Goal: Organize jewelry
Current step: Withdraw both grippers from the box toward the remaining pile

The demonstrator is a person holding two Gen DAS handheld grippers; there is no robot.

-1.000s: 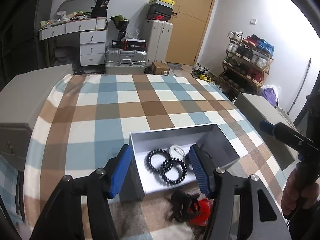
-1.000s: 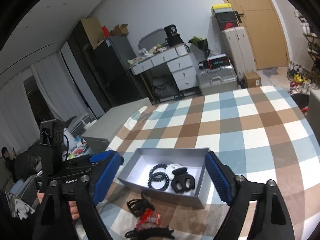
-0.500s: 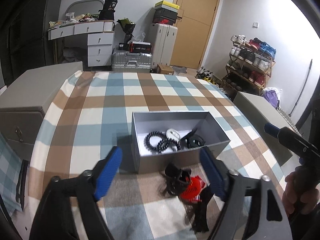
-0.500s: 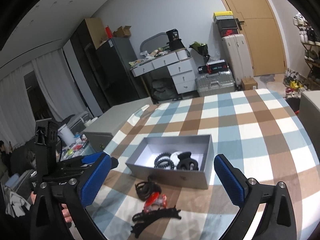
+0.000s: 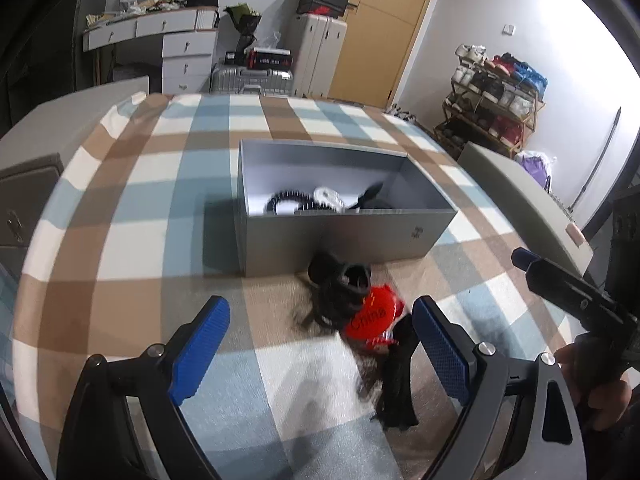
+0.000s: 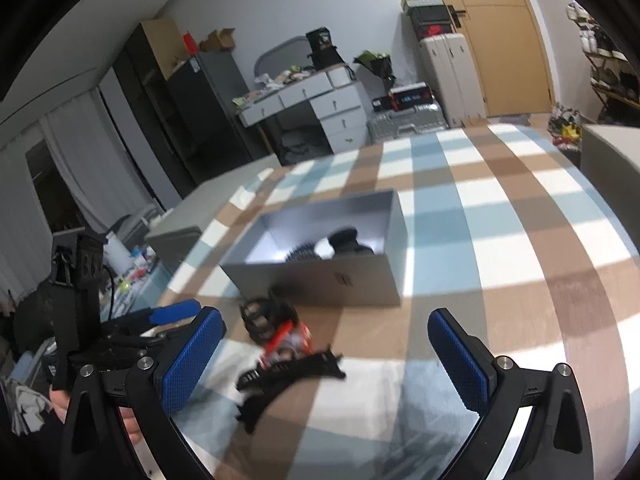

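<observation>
**Loose pieces wait in front of the box**

Your next pieces lie on the checked surface (image 5: 132, 208), just outside the near wall of the grey box (image 5: 344, 240): a black hair claw (image 5: 340, 284) nearest the box, a red item printed "China" (image 5: 372, 314) touching it, and long black clips (image 6: 288, 372) closest to you. Motion blur hides the finer detail. Inside the box you can already see a black beaded bracelet (image 5: 286, 198), a white piece (image 5: 328, 196) and another dark clip (image 5: 372, 196).

Expect all of these to be light and to slide easily on the cloth. The claw and clips look like stiff plastic with teeth, so take each across its body, not by a tooth or tip, which could flex or snap away. The pile overlaps, so a careless pinch may drag a neighbour along; the long clip at the near edge looks the easiest to single out.

Your left hand-held gripper (image 5: 320, 352) is spread wide and carries nothing, hovering over the pile. Your right hand-held gripper (image 6: 324, 360) is likewise spread and carrying nothing, with the long clips between its pads (image 6: 460, 364).
</observation>
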